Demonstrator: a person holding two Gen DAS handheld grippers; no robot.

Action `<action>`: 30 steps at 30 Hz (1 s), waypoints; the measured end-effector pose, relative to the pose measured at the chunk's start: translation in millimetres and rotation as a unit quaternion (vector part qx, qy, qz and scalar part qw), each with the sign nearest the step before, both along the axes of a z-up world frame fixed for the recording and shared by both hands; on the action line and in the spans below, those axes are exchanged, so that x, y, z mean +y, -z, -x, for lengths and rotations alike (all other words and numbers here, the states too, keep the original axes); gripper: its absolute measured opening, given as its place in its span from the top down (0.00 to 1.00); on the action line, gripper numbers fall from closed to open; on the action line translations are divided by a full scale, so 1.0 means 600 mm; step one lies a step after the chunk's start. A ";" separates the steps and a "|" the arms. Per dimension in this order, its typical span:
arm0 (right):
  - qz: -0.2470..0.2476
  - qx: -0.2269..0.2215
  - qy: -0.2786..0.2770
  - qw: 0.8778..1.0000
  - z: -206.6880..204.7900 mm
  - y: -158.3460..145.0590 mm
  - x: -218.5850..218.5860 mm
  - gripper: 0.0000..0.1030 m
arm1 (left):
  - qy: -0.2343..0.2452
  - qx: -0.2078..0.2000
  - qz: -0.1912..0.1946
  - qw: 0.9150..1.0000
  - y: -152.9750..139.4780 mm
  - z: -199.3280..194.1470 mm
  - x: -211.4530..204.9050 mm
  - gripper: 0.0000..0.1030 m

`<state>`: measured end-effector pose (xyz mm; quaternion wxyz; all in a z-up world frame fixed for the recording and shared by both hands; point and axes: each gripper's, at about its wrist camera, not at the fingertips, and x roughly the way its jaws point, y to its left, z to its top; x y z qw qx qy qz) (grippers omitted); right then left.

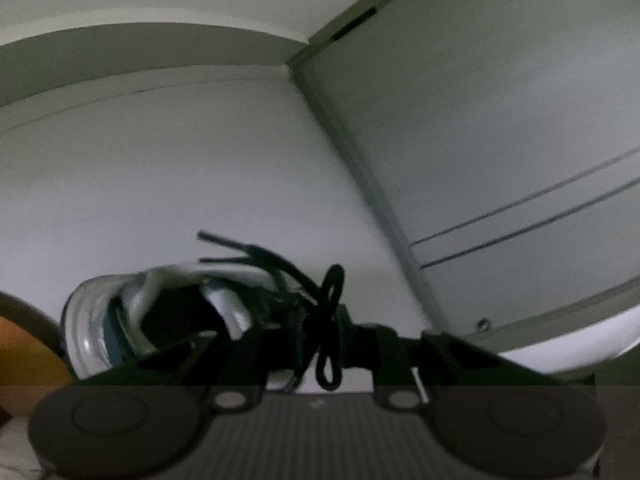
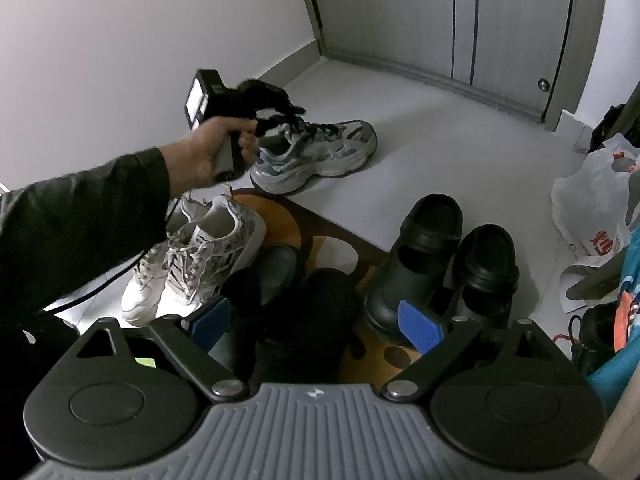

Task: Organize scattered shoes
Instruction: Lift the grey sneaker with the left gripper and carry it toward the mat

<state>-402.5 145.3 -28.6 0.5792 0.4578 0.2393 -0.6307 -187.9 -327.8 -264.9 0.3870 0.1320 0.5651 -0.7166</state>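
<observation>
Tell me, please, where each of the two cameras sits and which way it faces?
Left wrist: on the left tool, looking low along its fingers at the grey sneaker it grips, wall and door behind.
Right wrist: on the right tool, jaws open, looking down at the black clogs, white sneakers and mat; a hand and sleeve show.
Shared: the grey sneaker and left tool.

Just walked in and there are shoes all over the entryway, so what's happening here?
A person is tidying shoes with a handheld gripper in each hand. The left gripper is shut on the collar of a grey sneaker on the pale floor. The right gripper hangs open over dark shoes on the mat, holding nothing. White sneakers and black clogs already sit paired.
</observation>
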 end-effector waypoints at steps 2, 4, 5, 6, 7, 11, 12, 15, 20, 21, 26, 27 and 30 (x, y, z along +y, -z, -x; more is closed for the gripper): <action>0.000 0.001 0.000 1.000 0.001 0.002 -0.001 0.08 | 0.012 -0.021 0.001 1.000 -0.006 0.000 -0.003 0.86; 0.001 0.005 -0.001 1.000 0.002 0.001 0.000 0.08 | 0.019 -0.031 0.005 0.999 -0.016 -0.008 -0.008 0.87; 0.003 0.008 -0.001 1.000 0.003 0.001 0.000 0.08 | 0.023 -0.035 0.006 0.999 -0.020 -0.010 -0.008 0.87; 0.003 0.010 0.000 1.000 0.004 0.000 0.001 0.08 | 0.026 -0.038 0.008 0.999 -0.028 -0.011 -0.008 0.87; 0.003 0.011 0.001 1.000 0.004 0.000 0.001 0.08 | 0.028 -0.040 0.009 0.999 -0.040 -0.013 -0.010 0.87; -0.002 0.020 0.003 1.000 0.004 0.005 -0.003 0.08 | 0.036 -0.041 0.013 0.998 -0.064 -0.013 -0.016 0.87; -0.003 0.021 0.002 1.000 0.002 0.006 -0.005 0.08 | 0.036 -0.038 0.012 0.999 -0.066 -0.004 -0.020 0.87; -0.001 0.023 -0.003 1.000 -0.003 0.006 -0.008 0.08 | 0.033 -0.016 0.009 0.999 -0.080 -0.018 -0.043 0.87; -0.007 0.038 -0.008 0.999 -0.009 0.015 -0.011 0.08 | 0.040 0.016 0.026 0.999 -0.068 -0.020 -0.036 0.87; -0.009 0.040 -0.006 0.999 -0.008 0.018 -0.012 0.08 | 0.045 0.024 0.037 0.998 -0.069 -0.022 -0.032 0.87; -0.003 0.058 -0.007 0.998 -0.004 0.022 -0.016 0.08 | 0.072 0.060 0.050 0.994 -0.076 -0.026 -0.030 0.88; 0.001 0.063 -0.009 0.998 -0.003 0.022 -0.017 0.08 | 0.077 0.063 0.052 0.994 -0.078 -0.026 -0.031 0.87; 0.019 0.080 -0.016 0.996 0.002 0.025 -0.020 0.08 | 0.092 0.074 0.056 0.991 -0.087 -0.033 -0.032 0.87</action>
